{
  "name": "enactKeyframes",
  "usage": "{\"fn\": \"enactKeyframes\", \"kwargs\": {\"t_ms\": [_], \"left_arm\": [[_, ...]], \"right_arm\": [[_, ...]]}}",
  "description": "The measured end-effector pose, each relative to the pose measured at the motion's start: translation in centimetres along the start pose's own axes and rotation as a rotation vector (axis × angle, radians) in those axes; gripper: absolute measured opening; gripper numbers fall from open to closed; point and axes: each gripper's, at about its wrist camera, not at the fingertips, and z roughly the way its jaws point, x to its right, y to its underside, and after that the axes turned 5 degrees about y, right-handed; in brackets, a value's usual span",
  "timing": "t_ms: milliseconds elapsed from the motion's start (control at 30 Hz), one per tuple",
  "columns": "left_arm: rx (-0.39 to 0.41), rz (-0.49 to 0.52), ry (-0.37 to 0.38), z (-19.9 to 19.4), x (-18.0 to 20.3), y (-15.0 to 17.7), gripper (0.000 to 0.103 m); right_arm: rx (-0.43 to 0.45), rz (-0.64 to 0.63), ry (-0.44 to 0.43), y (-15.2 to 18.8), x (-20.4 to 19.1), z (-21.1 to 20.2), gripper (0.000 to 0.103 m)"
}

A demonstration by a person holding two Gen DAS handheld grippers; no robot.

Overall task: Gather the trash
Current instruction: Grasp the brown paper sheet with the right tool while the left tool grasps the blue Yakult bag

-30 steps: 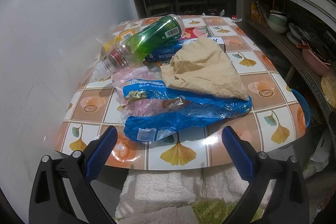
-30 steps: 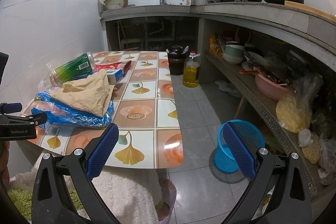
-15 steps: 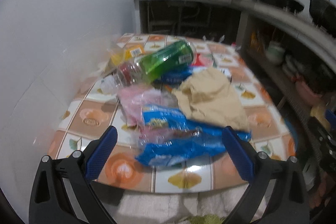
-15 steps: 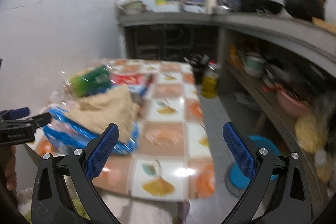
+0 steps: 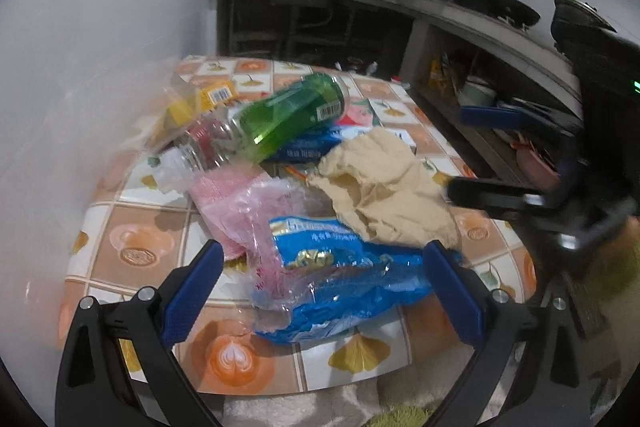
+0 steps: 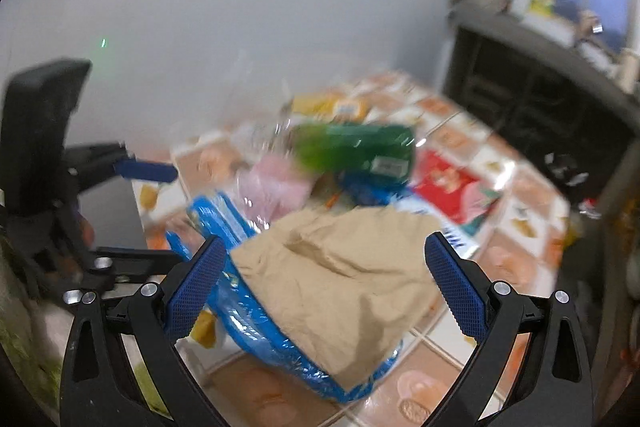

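Tan paper bag [image 6: 352, 275] overlaps blue wrapper [image 6: 256, 323].

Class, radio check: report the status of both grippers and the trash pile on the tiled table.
Left gripper open, empty, facing crinkled blue plastic bag. Right gripper open, empty, facing crumpled tan paper bag. Green plastic bottle lies atop pile; nothing blocking.
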Motion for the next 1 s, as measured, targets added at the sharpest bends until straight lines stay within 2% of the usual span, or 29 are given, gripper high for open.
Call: {"fn": "enactKeyframes", "kwargs": {"t_ms": [167,267,400,467,533,567,633,667,733,800,933,1000], "left_arm": [[-0.030,-0.004,0.047,0.9,-0.4,0.5,0.098],[-0.010,-0.001,0.093,1.0,-0.7,0.7,0.098],[0.014,0.010,0.101,0.8,-0.8,0.8,0.098],[0.010,0.010,0.100,1.0,-0.8,0.7,0.098],[-0.004,0.003,0.102,1.3,-0.8,0.7,0.098],[-0.010,0.000,0.105,1.5,-0.9,0.6,0.098],[-0.007,0.001,0.108,1.7,-0.9,0.6,0.098],[-0.004,0.005,0.105,1.7,-0.9,0.6,0.098],[0.003,0.019,0.098,1.7,-0.8,0.5,0.098],[0.013,0.029,0.101,1.6,-0.7,0.6,0.098],[0.019,0.041,0.119,1.3,-0.6,0.9,0.098],[0.017,0.054,0.129,1.3,-0.3,0.9,0.098]], "right_arm": [[-0.134,-0.031,-0.040,0.0,0.7,3.9,0.095],[-0.209,0.015,-0.061,0.1,1.8,6.5,0.095],[-0.265,0.060,-0.081,0.8,2.0,7.8,0.095],[-0.272,0.072,-0.070,1.1,2.1,8.1,0.088],[-0.271,0.086,-0.067,1.3,2.0,8.5,0.074],[-0.270,0.094,-0.059,1.4,2.0,8.4,0.071],[-0.266,0.109,-0.057,1.5,2.4,8.5,0.056],[-0.261,0.119,-0.057,1.5,2.5,8.3,0.052],[-0.238,0.145,-0.048,1.6,2.8,7.6,0.033],[-0.213,0.185,-0.034,1.8,3.4,6.9,0.023],[-0.150,0.233,-0.007,1.9,4.2,5.1,0.010],[-0.114,0.263,0.000,2.1,4.7,4.0,0.008]]}}
